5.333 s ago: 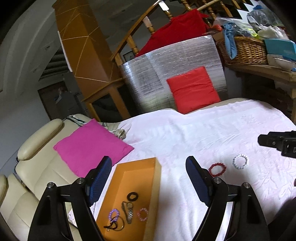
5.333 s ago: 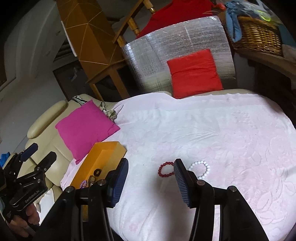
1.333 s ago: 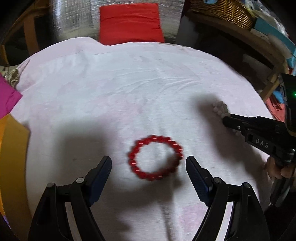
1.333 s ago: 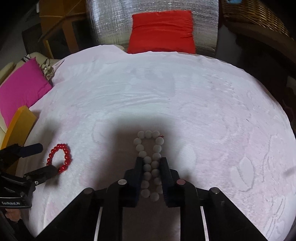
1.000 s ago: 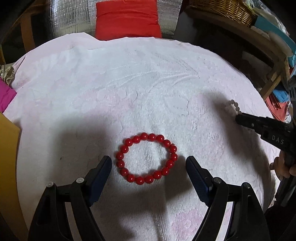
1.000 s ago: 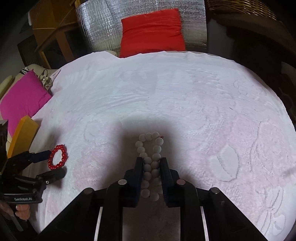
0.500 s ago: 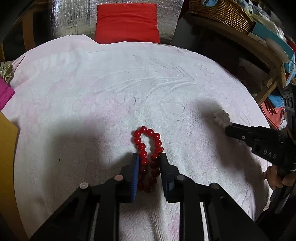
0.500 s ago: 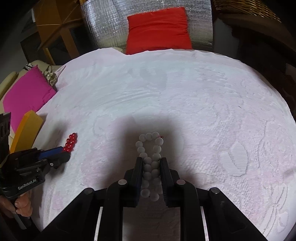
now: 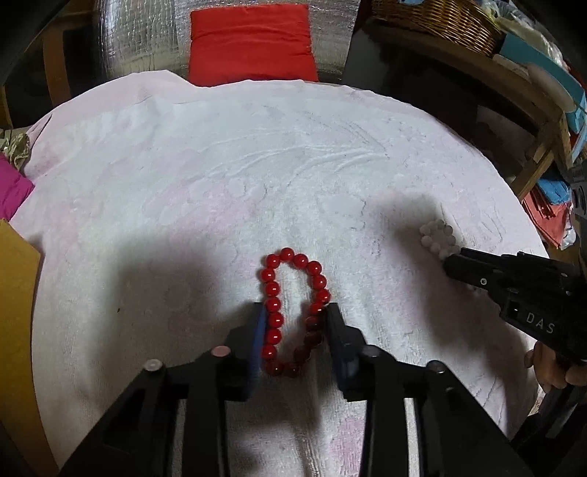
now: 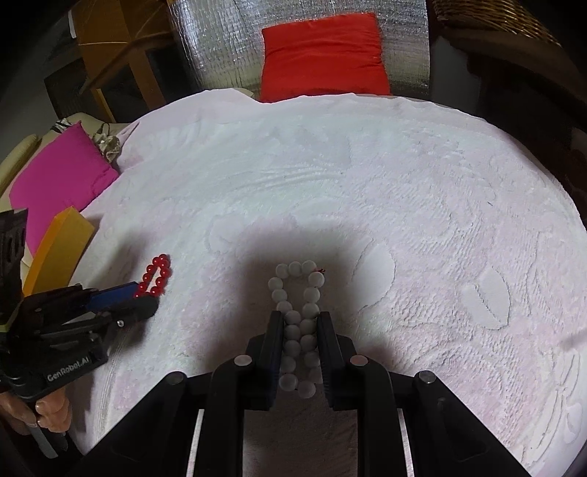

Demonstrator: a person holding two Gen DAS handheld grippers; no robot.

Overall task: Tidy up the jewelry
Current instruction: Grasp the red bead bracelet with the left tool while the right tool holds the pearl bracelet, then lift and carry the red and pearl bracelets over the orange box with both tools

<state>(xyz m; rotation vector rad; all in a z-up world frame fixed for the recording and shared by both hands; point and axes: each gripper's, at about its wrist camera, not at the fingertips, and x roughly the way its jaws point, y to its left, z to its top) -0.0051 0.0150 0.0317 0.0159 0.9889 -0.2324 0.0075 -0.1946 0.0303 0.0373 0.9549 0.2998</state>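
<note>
Two bead bracelets are in play and two grippers, one for each. The red bracelet [image 9: 293,312] has about twenty glossy round beads and lies on the pale pink textured cloth [image 9: 256,183], squeezed into a long narrow loop between the blue pads of the left gripper [image 9: 295,312]; its jaws are opening slightly, yet the pads touch the beads on both sides, so it grips the bracelet. The white bracelet [image 10: 299,326], of matte pale-grey beads with a tiny red thread end at its far tip, is pinched flat into a double row by the right gripper [image 10: 301,319], whose jaws are nearly closed on it. One orange tray [image 10: 58,246] shows at the left edge of the cloth, just beside one magenta cushion [image 10: 62,179]; one red cushion [image 10: 323,55] leans on a silver quilted panel [image 10: 220,40] beyond the cloth, and one wicker basket [image 9: 433,14] sits on a wooden shelf. A second ago the red bracelet lay as an open round ring between widely spread left jaws; half a second ago it was pinched tighter than now. The right gripper's hold on the white beads looks unchanged. From the left wrist view, only a cluster of white beads pokes past the right gripper's tip.
</note>
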